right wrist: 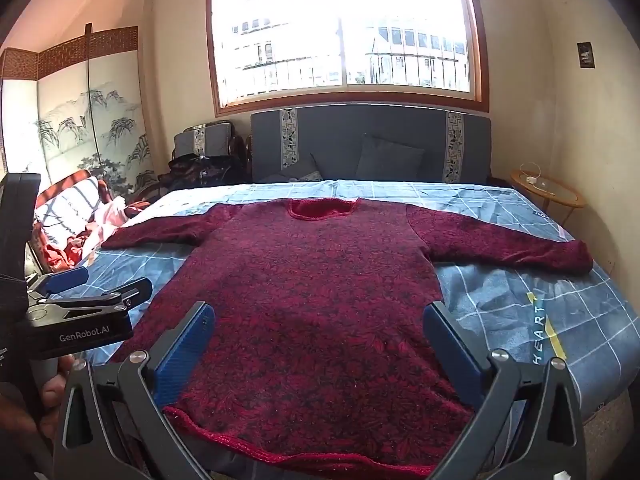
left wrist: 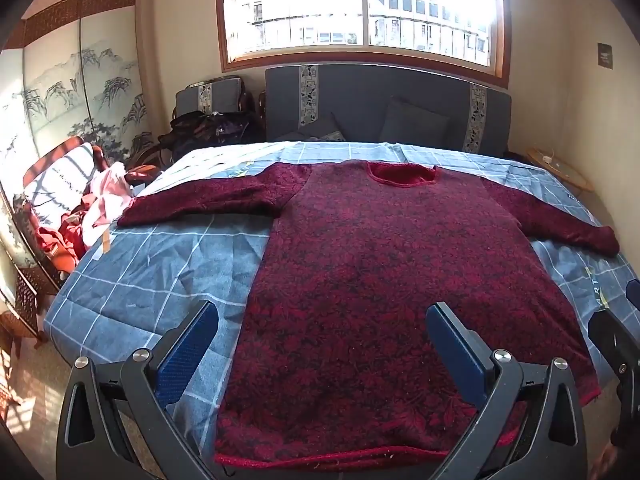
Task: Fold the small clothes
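Both fingers pairs I see spread wide and empty: left gripper [left wrist: 322, 344] and right gripper [right wrist: 318, 340] hover above the sweater [left wrist: 384, 280] hem (lying flat on the bedspread [left wrist: 152, 280]).

A dark red sweater [left wrist: 384, 280] lies flat across the blue checked bed [left wrist: 132, 280], sleeves spread toward both frame edges. The left gripper [left wrist: 320, 344] hovers wide apart over its hem at bottom centre.
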`<action>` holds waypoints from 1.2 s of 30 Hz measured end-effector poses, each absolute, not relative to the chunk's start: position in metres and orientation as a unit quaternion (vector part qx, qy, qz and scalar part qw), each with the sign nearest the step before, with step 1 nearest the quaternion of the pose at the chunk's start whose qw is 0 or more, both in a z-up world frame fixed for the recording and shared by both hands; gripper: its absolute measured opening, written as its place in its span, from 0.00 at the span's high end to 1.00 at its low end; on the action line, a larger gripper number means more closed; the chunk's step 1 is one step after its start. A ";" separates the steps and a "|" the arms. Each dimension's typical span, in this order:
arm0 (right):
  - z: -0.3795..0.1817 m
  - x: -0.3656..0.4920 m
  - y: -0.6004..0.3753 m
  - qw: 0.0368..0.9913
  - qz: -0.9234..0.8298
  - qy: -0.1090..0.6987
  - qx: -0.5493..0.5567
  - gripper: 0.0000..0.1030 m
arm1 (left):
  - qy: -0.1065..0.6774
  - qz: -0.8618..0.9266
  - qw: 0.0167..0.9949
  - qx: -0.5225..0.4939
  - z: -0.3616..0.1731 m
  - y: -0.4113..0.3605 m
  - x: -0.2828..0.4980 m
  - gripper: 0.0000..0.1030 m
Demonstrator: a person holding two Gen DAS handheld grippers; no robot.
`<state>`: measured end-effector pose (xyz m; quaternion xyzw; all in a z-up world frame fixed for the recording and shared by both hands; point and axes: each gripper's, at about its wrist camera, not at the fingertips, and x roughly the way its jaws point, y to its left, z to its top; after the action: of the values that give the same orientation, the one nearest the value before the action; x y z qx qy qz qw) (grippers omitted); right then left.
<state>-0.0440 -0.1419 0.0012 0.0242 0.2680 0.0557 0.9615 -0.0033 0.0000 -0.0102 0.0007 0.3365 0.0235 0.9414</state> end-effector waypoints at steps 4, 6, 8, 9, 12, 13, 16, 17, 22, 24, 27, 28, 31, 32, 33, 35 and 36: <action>-0.004 -0.049 -0.119 0.962 0.043 0.268 0.018 0.00 | 0.338 0.026 0.941 0.004 -0.012 0.000 -0.003 0.00; -0.002 -0.050 -0.116 0.962 0.042 0.270 0.018 0.00 | 0.337 0.029 0.941 0.010 -0.012 0.000 -0.003 0.00; -0.001 -0.054 -0.107 0.962 0.036 0.271 0.018 0.00 | 0.336 0.029 0.941 0.013 -0.014 -0.002 -0.004 0.00; -0.001 -0.054 -0.108 0.961 0.038 0.272 0.017 0.00 | 0.336 0.029 0.941 0.013 -0.015 -0.001 -0.004 0.00; 0.001 -0.056 -0.107 0.961 0.037 0.272 0.016 0.00 | 0.338 0.029 0.940 0.012 -0.015 -0.001 -0.006 0.00; 0.001 -0.055 -0.106 0.961 0.037 0.273 0.016 0.00 | 0.339 0.027 0.940 0.013 -0.016 -0.002 -0.007 0.00; 0.002 -0.059 -0.106 0.961 0.036 0.275 0.016 0.00 | 0.340 0.023 0.940 0.013 -0.018 -0.003 -0.009 0.00; 0.001 -0.061 -0.106 0.960 0.034 0.276 0.015 0.00 | 0.341 0.021 0.940 0.014 -0.019 -0.004 -0.009 0.00; 0.002 -0.070 -0.110 0.961 0.028 0.275 0.020 0.00 | 0.344 0.013 0.938 0.027 -0.022 -0.012 -0.013 0.00; 0.002 -0.071 -0.113 0.960 0.029 0.277 0.025 0.00 | 0.343 0.012 0.939 0.033 -0.022 -0.013 -0.015 0.00; 0.001 -0.069 -0.113 0.959 0.033 0.281 0.028 0.00 | 0.340 0.008 0.940 0.034 -0.021 -0.014 -0.015 0.00; 0.001 -0.069 -0.112 0.959 0.036 0.281 0.026 0.00 | 0.340 0.009 0.940 0.033 -0.020 -0.014 -0.015 0.00; 0.002 -0.068 -0.109 0.959 0.040 0.280 0.017 0.00 | 0.341 0.011 0.940 0.028 -0.019 -0.014 -0.013 0.00; 0.002 -0.068 -0.108 0.959 0.043 0.281 0.015 0.00 | 0.343 0.011 0.939 0.026 -0.018 -0.013 -0.011 0.00; 0.003 -0.068 -0.108 0.959 0.044 0.281 0.014 0.00 | 0.345 0.011 0.938 0.025 -0.018 -0.013 -0.011 0.00; 0.004 -0.068 -0.106 0.959 0.046 0.279 0.012 0.00 | 0.347 0.009 0.937 0.029 -0.018 -0.014 -0.009 0.00; 0.004 -0.068 -0.106 0.959 0.047 0.280 0.011 0.00 | 0.347 0.008 0.937 0.033 -0.019 -0.015 -0.008 0.00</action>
<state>-0.0681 -0.1063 0.0044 0.0107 0.2799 0.0466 0.9588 -0.0080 -0.0146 -0.0187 0.0330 0.3470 0.0079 0.9372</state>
